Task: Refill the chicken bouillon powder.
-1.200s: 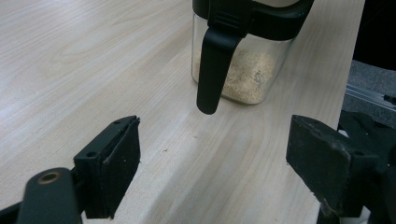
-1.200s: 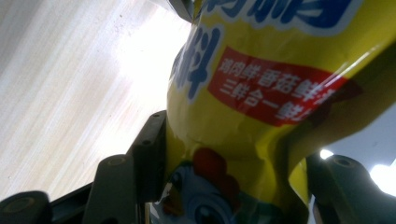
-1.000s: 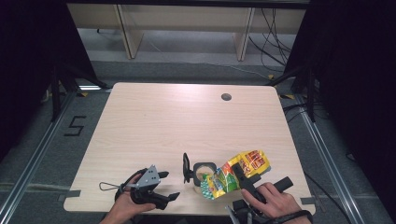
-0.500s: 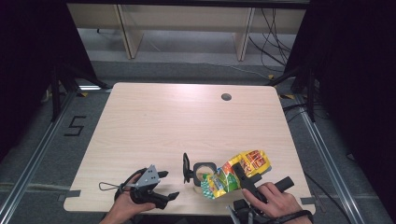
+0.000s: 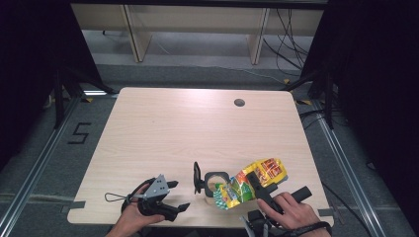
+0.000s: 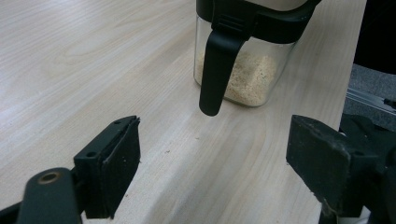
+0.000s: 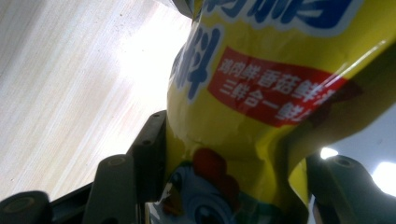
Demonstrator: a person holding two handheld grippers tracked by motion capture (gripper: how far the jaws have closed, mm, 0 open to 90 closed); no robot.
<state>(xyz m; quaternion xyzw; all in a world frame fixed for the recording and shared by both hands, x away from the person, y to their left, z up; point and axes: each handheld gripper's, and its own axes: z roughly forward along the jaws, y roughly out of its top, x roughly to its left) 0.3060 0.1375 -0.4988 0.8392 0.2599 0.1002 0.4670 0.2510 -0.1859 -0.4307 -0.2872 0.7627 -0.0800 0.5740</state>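
Note:
A clear jar (image 5: 216, 183) (image 6: 243, 77) with a black rim and a flipped-open black lid (image 5: 197, 177) stands near the table's front edge, a layer of pale granules in its bottom. My right gripper (image 5: 254, 181) is shut on a yellow seasoning bag (image 5: 249, 181) (image 7: 261, 107), tilted with its mouth over the jar. The bag sits between both jaws in the right gripper view. My left gripper (image 5: 178, 196) (image 6: 212, 175) rests open on the table, left of the jar, with nothing between its fingers.
The wooden table (image 5: 197, 128) has a round cable hole (image 5: 239, 102) at the back right. Its front edge lies just under both hands. Dark floor and shelf legs surround it.

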